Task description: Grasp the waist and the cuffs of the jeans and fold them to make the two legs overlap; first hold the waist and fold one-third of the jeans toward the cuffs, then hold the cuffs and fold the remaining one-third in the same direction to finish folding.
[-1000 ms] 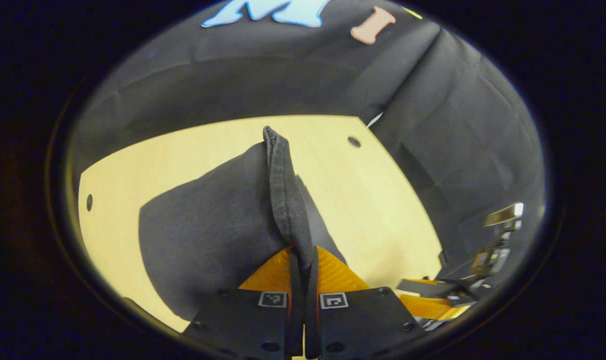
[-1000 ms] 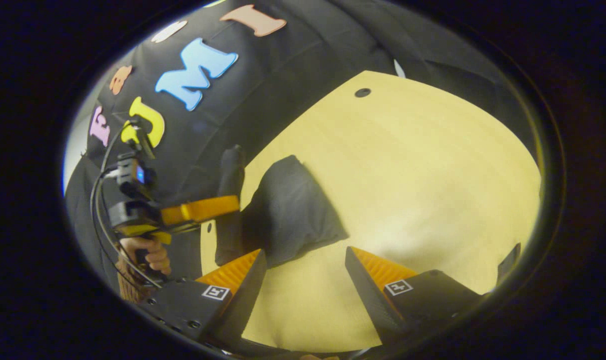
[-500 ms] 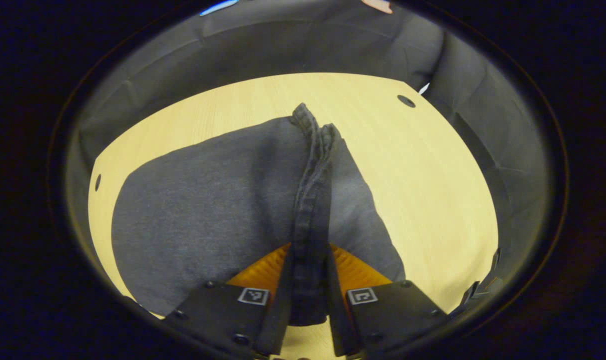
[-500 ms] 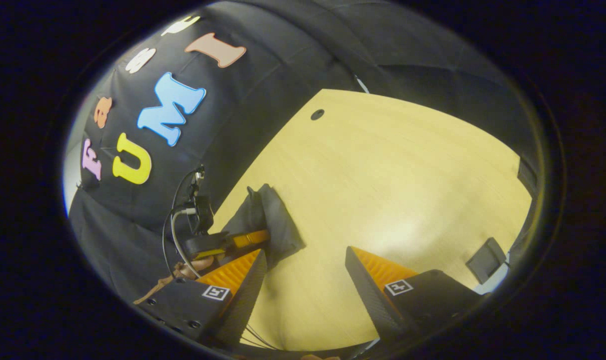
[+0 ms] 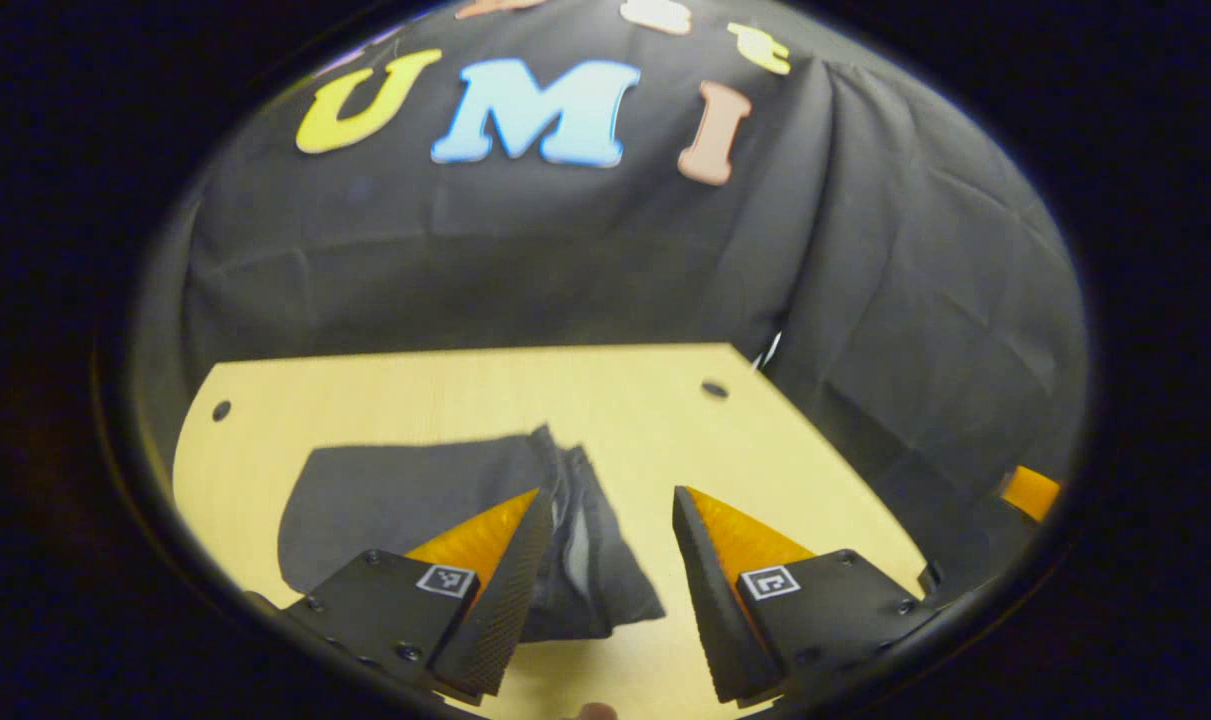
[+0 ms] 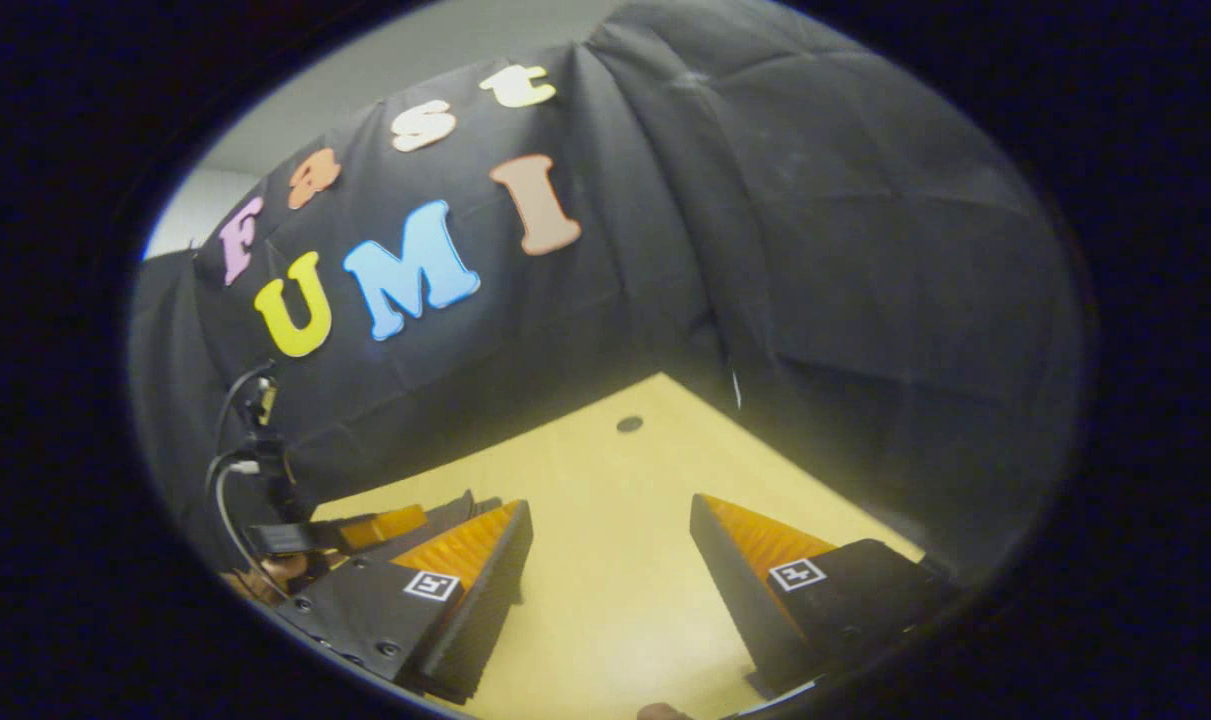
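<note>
Jeans [image 5: 415, 500] lie folded on table [image 5: 665, 400]; left gripper [image 5: 605, 590] & right gripper [image 6: 610, 590] both spread wide, holding nothing.

Table and booth wall

A pale wooden table [image 5: 445, 385] with small round holes [image 5: 713, 389] near its far corners stands against the draped black cloth wall [image 5: 915, 300]; a strip of grey room wall [image 6: 415, 50] shows above the cloth.

left gripper [image 5: 605, 560]: black screwed blocks, square coded tags, ribbed wedge fingers | right gripper [image 6: 610, 565]: same build
</note>
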Demonstrator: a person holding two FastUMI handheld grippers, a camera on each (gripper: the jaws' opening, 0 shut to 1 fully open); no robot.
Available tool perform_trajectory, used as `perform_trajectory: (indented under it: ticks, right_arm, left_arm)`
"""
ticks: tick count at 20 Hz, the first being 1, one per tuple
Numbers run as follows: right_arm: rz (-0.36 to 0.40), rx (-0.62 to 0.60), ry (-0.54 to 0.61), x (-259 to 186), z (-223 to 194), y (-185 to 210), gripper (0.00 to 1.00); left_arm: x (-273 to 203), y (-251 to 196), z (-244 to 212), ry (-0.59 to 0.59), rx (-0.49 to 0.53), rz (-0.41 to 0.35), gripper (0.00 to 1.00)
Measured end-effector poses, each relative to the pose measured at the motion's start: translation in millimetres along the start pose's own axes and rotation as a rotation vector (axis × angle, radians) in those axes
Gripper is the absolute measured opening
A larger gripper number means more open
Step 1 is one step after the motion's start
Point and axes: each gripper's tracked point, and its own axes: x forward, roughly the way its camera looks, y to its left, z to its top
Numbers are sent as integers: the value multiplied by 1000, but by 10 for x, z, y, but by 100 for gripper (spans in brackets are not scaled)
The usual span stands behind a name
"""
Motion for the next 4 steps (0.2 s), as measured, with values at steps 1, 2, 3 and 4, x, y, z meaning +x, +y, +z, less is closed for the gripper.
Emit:
perform_trajectory:
  ticks: [1,2,3,4]
  right_arm:
    - [12,-65,-86,16,185,-98,96]
    - [36,-121,-146,38,342,-166,95]
    - [61,-164,-185,56,428,-256,95]
    - [93,-191,-210,91,499,-359,94]
  left_arm:
    - [-155,-137,271,-111,7,-3,80]
    - [-298,-282,504,-234,8,3,81]
    - [-429,-436,729,-359,-1,13,81]
    - [-548,-598,873,-481,-25,29,82]
